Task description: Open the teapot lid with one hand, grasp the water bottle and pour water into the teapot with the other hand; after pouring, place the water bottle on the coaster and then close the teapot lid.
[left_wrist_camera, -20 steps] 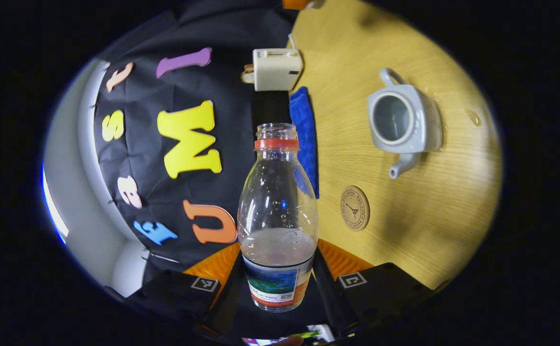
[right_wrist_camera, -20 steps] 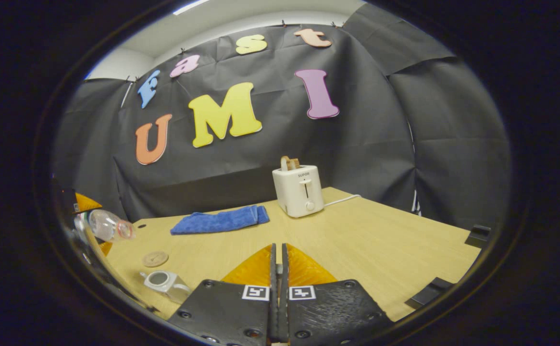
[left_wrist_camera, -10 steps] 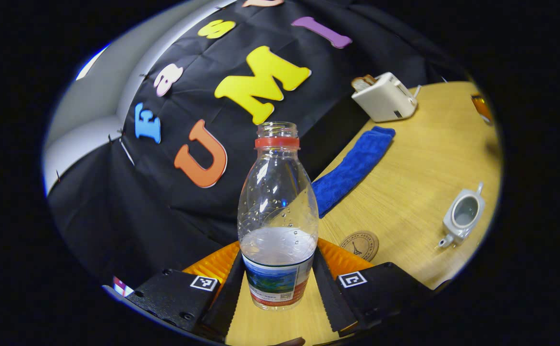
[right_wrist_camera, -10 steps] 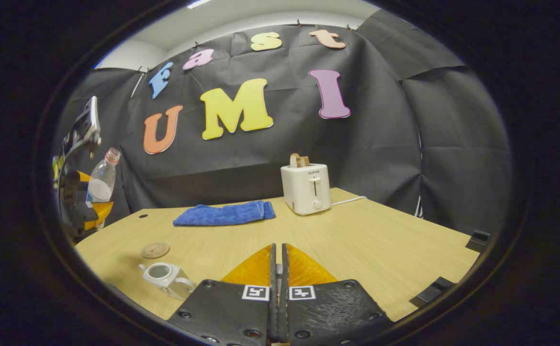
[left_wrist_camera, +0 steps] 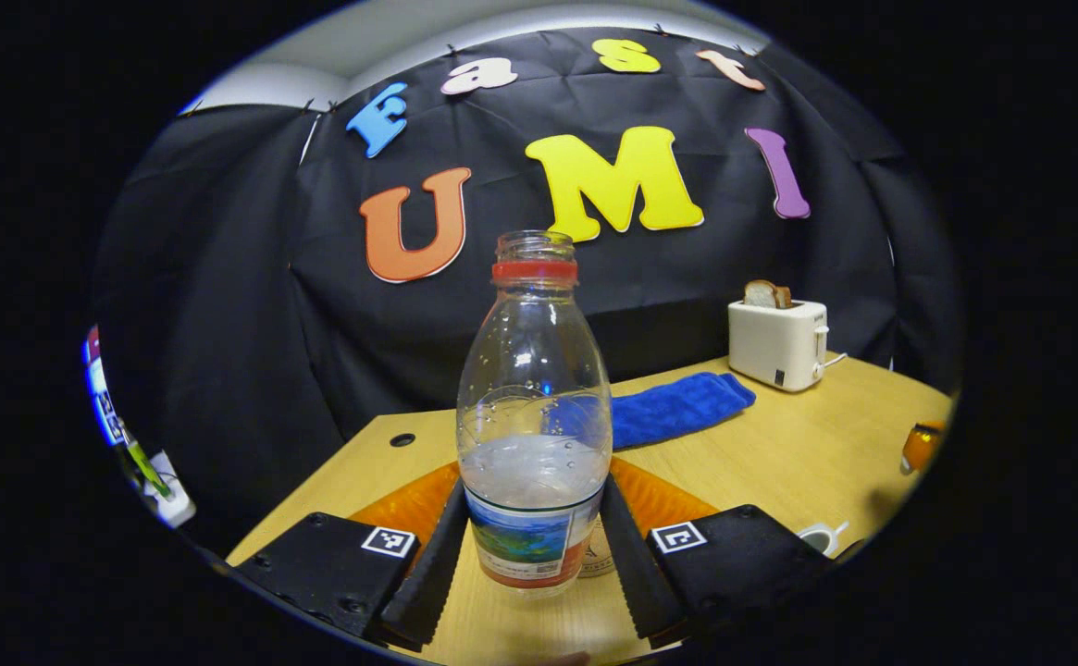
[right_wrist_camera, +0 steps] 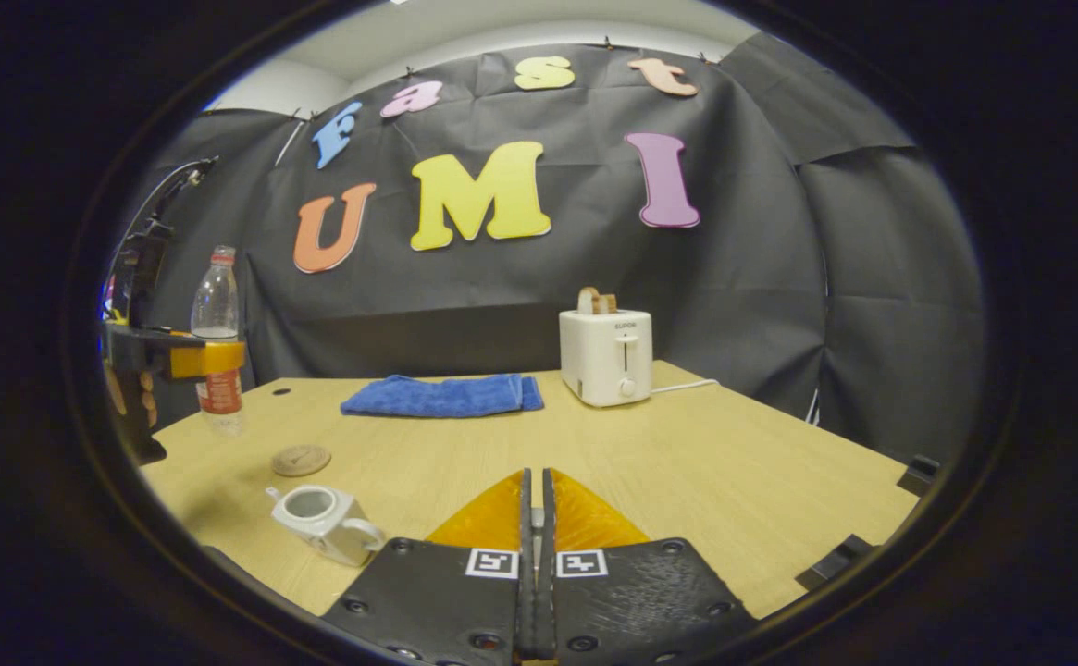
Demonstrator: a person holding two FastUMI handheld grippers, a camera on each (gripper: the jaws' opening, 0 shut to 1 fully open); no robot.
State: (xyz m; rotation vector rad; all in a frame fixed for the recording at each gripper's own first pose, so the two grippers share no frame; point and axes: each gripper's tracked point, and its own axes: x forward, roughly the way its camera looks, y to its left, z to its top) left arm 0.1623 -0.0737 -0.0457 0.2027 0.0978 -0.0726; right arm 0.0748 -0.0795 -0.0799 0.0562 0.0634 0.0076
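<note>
Left claw (left_wrist_camera: 533, 564) clamped on the water bottle (left_wrist_camera: 534, 407), both fingers against its label band; bottle upright, uncapped, partly full, just above the counter (left_wrist_camera: 807, 453). Coaster (right_wrist_camera: 301, 459) sits just ahead-right of that claw, partly behind the bottle. Right claw (right_wrist_camera: 536, 555) fully closed; whether it holds the lid, can't tell. Teapot (right_wrist_camera: 324, 524), lid off, sits low-left of the right claw.

One bottle (left_wrist_camera: 534, 416), teapot (right_wrist_camera: 324, 524), coaster (right_wrist_camera: 301, 460), towel (right_wrist_camera: 441, 395), toaster (right_wrist_camera: 606, 356).
</note>
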